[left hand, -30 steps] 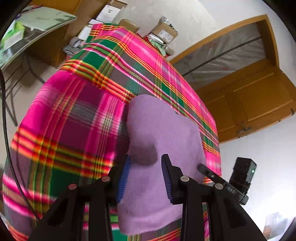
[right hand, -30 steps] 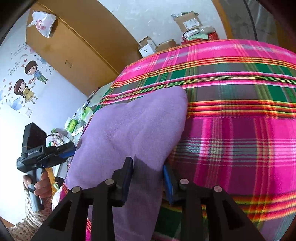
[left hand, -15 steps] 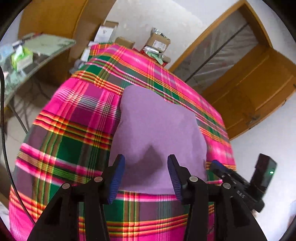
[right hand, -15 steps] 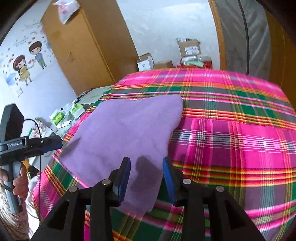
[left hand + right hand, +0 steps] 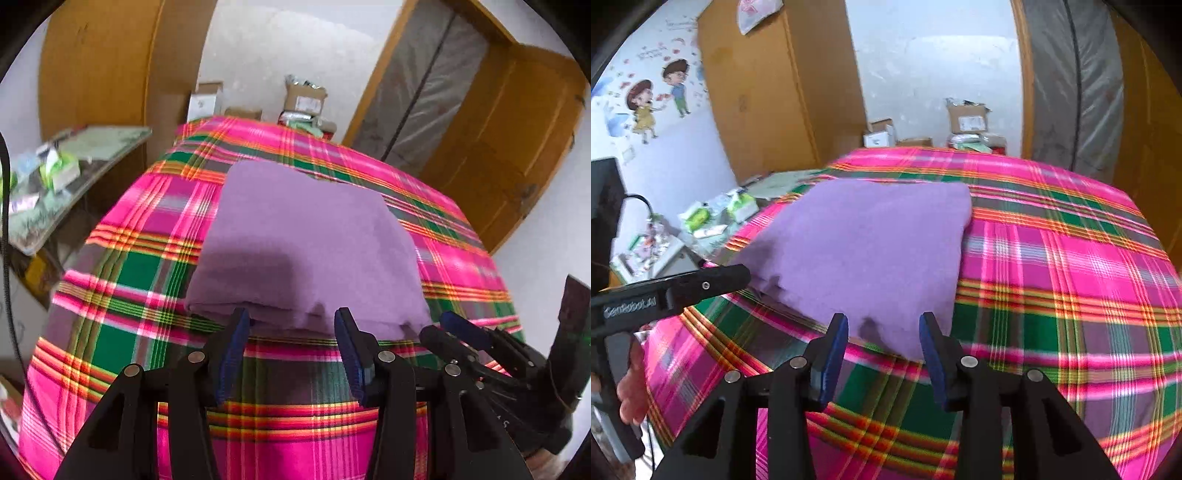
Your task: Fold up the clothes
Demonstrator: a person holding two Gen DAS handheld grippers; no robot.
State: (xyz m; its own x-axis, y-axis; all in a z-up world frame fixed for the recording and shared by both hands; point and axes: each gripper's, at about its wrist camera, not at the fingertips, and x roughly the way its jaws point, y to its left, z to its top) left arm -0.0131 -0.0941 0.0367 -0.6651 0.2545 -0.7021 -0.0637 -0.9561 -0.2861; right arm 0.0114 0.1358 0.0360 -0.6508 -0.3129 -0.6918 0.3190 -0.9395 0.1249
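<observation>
Purple garment [image 5: 306, 251] lies folded flat on the plaid bedcover [image 5: 122, 280], its near edge just ahead of my fingertips. My left gripper [image 5: 291, 321] stands released, jaws apart, nothing between them. My right gripper [image 5: 883, 325] is opening, clear of the cloth's near corner, gripping nothing.

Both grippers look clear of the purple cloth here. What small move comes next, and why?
Probably draw both back: the purple cloth lies folded on the plaid cover, the left gripper is open and empty, and the right gripper is opening with nothing gripped.
</observation>
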